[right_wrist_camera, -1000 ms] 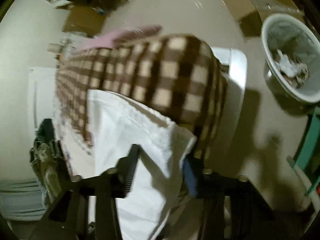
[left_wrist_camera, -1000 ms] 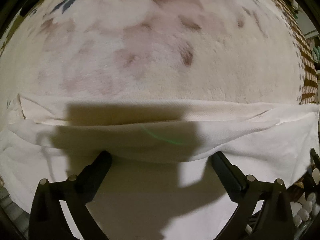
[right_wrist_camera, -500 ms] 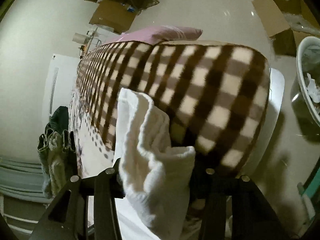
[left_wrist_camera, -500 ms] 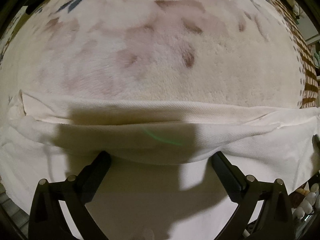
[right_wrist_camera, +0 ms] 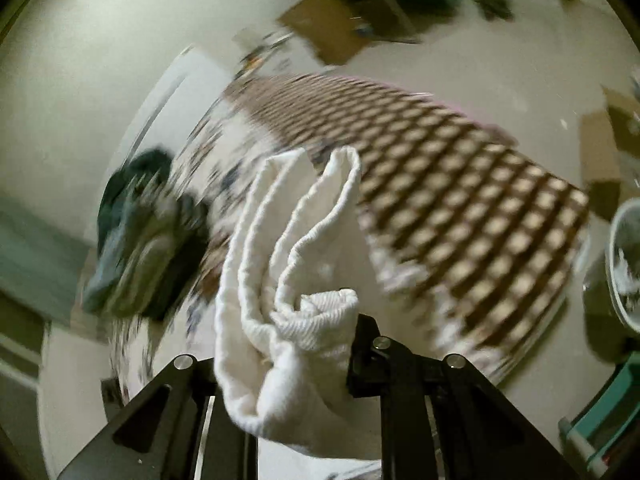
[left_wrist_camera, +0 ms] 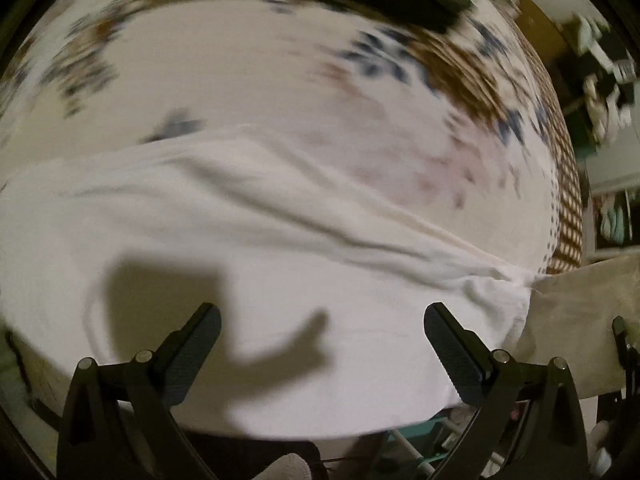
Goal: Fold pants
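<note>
The white pants (left_wrist_camera: 248,248) lie spread across a bed with a floral cream blanket (left_wrist_camera: 280,80) in the left wrist view. My left gripper (left_wrist_camera: 322,332) is open, its fingers (left_wrist_camera: 200,340) hovering over the cloth and holding nothing. In the right wrist view my right gripper (right_wrist_camera: 288,344) is shut on a bunched end of the white pants (right_wrist_camera: 288,288), lifted high above the bed. The gathered folds stand up in front of the camera and hide the jaw tips.
A brown checked blanket (right_wrist_camera: 460,208) covers the bed's far part. A dark pile of clothes (right_wrist_camera: 140,236) lies at the bed's left. A white bin (right_wrist_camera: 624,264) stands on the floor at right. Cardboard pieces (right_wrist_camera: 360,20) lie on the floor beyond.
My right gripper has closed on the pants end and lifted it well above the bed. My left gripper has pulled back and up; more of the pants and bed shows, blurred.
</note>
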`<control>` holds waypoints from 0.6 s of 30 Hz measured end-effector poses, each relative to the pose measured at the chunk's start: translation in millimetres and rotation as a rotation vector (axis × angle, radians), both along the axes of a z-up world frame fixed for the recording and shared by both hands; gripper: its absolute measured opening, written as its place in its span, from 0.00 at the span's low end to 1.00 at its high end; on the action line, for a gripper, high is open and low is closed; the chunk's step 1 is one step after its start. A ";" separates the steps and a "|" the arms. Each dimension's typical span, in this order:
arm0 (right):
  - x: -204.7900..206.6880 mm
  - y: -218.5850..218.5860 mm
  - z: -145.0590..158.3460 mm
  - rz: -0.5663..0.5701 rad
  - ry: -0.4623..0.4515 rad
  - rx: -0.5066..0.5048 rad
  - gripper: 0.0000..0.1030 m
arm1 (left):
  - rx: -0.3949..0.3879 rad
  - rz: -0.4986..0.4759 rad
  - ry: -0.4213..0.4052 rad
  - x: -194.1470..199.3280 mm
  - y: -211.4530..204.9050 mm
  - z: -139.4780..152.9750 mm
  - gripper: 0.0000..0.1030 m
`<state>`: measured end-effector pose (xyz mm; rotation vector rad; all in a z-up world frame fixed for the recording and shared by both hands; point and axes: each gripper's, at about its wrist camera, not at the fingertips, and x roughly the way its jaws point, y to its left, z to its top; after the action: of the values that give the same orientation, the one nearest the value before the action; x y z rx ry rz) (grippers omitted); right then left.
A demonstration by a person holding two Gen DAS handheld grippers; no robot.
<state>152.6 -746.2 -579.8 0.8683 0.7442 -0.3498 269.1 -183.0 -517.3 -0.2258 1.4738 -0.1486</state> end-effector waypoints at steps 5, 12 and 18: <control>48.8 119.7 9.5 0.208 0.031 -0.059 0.16 | 0.020 0.135 0.010 -27.2 83.4 8.4 1.00; 90.6 284.7 -63.2 0.438 0.158 -0.132 0.16 | 0.089 0.267 0.060 -52.8 182.9 -16.2 1.00; 106.2 370.9 -135.1 0.579 0.328 -0.227 0.21 | 0.101 0.295 0.071 -57.6 213.6 -27.7 1.00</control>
<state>258.7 -375.3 -714.9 0.3551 1.1943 -0.0524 211.5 30.5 -545.0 -0.3663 1.4965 0.1725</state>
